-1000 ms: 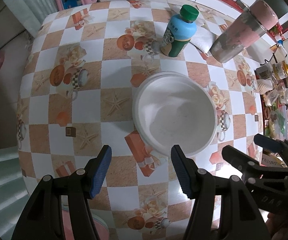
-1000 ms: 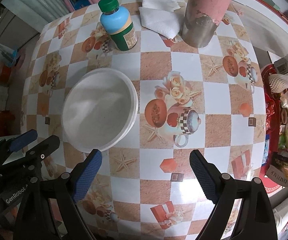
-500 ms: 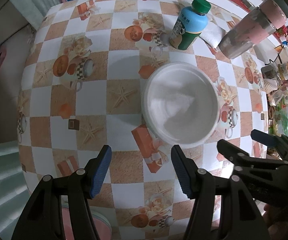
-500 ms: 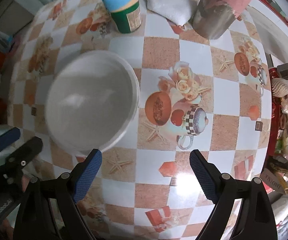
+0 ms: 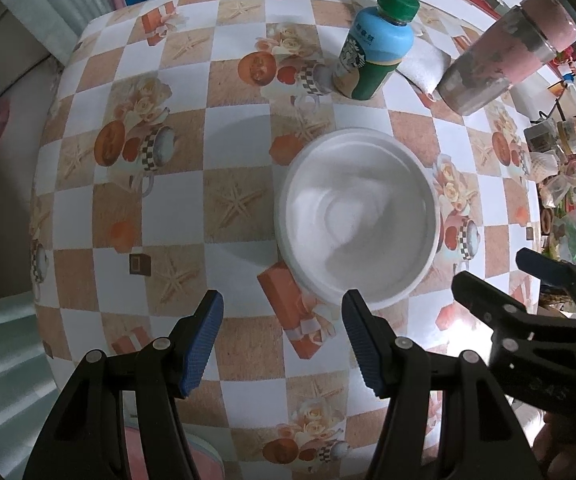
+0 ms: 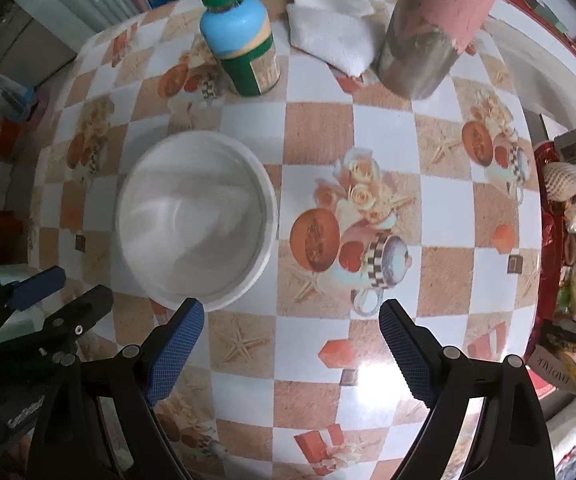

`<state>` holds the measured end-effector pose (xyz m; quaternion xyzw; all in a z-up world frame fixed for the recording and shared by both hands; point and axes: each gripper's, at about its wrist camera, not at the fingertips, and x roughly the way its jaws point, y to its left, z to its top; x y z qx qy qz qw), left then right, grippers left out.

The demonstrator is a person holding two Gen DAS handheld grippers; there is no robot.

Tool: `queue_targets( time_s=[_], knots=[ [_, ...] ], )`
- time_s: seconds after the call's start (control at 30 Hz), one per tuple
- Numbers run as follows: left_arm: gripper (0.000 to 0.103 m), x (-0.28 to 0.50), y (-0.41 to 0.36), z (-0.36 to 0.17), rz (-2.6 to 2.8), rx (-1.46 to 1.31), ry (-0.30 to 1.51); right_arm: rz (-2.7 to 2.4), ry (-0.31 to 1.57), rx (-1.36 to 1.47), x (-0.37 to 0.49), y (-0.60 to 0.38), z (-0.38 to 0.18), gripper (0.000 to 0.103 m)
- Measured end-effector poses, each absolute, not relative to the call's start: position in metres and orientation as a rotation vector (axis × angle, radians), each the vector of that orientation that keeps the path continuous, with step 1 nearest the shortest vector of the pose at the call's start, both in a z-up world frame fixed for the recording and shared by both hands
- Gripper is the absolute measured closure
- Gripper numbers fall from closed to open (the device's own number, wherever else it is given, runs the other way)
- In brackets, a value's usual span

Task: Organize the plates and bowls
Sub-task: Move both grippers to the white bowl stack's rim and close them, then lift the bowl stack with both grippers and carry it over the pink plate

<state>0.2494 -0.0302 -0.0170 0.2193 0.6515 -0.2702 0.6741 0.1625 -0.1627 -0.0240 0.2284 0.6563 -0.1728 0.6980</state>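
Above the checkered tablecloth [image 5: 240, 136], both the left gripper [image 5: 282, 344] and right gripper [image 6: 289, 352] hang spread wide and empty, the white bowl [image 5: 357, 218] sitting just beyond them, the green-capped bottle [image 5: 373, 46] and tumbler [image 6: 435, 20] farther back.
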Motion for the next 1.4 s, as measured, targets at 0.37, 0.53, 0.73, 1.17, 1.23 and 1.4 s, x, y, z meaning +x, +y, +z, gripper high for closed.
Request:
queue_targets(
  time_s=[0.37, 0.53, 0.73, 1.17, 1.23, 1.4],
  knots=[
    [0.037, 0.261, -0.041, -0.039, -0.580, 0.541, 1.492, -0.352, 1.470, 0.480, 0.181, -0.168, -0.032, 0.028],
    [0.037, 0.268, -0.043, -0.053, -0.549, 0.562, 1.508, -0.346, 1.497, 0.473, 0.190, -0.172, -0.044, 0.029],
    [0.037, 0.277, -0.049, -0.066, -0.539, 0.573, 1.529, -0.341, 1.528, 0.491, 0.200, -0.177, -0.059, 0.029],
    [0.081, 0.274, -0.061, -0.082, -0.625, 0.492, 1.620, -0.268, 1.608, 0.496, 0.217, -0.164, -0.089, 0.083],
    [0.081, 0.275, -0.058, -0.081, -0.631, 0.475, 1.625, -0.277, 1.604, 0.523, 0.215, -0.168, -0.089, 0.083],
    [0.081, 0.269, -0.052, -0.068, -0.643, 0.469, 1.609, -0.282, 1.578, 0.567, 0.207, -0.177, -0.081, 0.085]
  ],
)
